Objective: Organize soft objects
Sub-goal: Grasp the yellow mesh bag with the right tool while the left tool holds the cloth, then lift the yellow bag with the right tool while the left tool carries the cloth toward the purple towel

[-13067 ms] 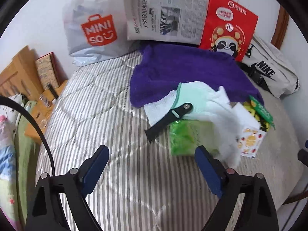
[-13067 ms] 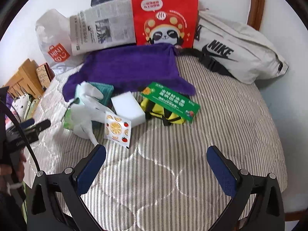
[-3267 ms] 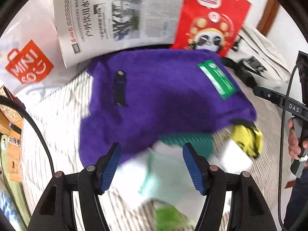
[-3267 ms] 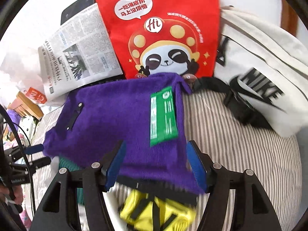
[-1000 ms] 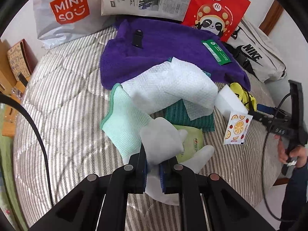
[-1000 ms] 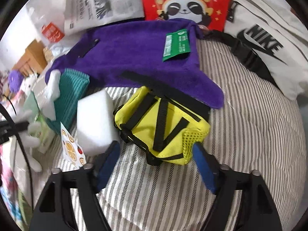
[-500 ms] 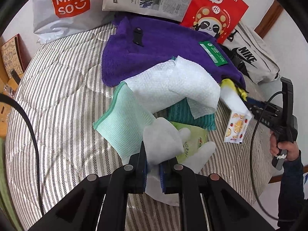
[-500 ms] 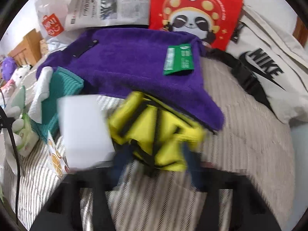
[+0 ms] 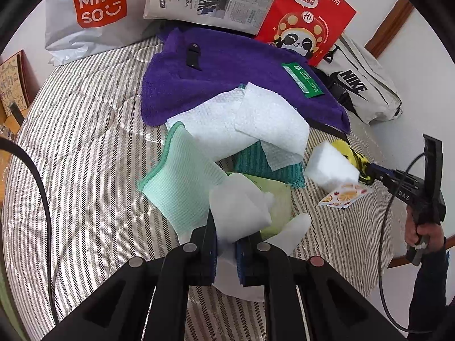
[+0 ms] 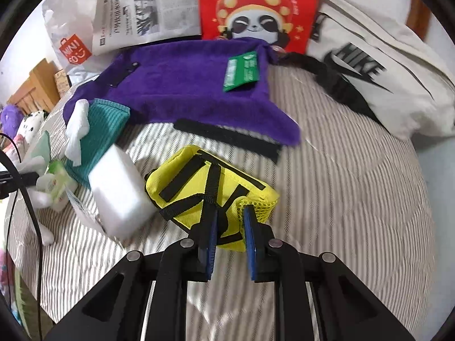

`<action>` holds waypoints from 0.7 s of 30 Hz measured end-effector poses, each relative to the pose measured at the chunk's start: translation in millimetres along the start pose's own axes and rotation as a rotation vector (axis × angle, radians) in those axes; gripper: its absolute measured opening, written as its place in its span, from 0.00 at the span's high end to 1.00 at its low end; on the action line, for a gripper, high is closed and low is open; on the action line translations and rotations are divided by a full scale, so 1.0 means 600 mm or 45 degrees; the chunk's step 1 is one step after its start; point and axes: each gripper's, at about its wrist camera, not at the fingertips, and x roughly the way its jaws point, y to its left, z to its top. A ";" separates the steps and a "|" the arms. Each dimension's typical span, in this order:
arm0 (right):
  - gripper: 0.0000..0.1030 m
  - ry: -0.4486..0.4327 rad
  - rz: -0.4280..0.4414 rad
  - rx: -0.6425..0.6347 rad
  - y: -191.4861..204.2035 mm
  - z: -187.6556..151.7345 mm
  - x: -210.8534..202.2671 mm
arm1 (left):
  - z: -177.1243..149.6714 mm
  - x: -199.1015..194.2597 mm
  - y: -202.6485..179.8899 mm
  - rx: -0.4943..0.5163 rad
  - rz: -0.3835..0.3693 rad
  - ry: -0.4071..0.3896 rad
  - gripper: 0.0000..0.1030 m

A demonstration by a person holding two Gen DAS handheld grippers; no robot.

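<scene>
The left gripper [image 9: 226, 251] was clenched on a white glove [image 9: 239, 213]; the right gripper [image 10: 230, 234] was clenched on the near corner of a yellow pouch [image 10: 196, 190], both low over the striped bed [image 9: 85, 142].

The purple towel [image 10: 184, 85] covered a black strap [image 10: 227, 136]; if that strap belonged to the pouch, lifting could have dragged the towel. The mint cloth [image 9: 182, 182] lay against the glove and might have followed it.

Only the left view showed the white paper towel [image 9: 241, 122] spread over the pile; only the right showed the strap.
</scene>
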 end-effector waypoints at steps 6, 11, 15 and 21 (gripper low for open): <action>0.82 0.038 -0.028 0.075 -0.027 -0.033 0.004 | -0.001 0.009 -0.002 -0.003 0.006 0.011 0.90; 0.69 0.022 -0.120 0.136 -0.035 -0.035 0.005 | -0.002 0.011 -0.002 -0.020 0.012 0.016 0.90; 0.68 0.036 -0.103 0.184 -0.044 -0.039 0.023 | 0.001 0.015 -0.006 -0.012 0.023 0.025 0.90; 0.77 -0.014 -0.021 0.286 -0.068 -0.045 0.026 | 0.004 0.018 -0.008 -0.005 0.029 0.031 0.90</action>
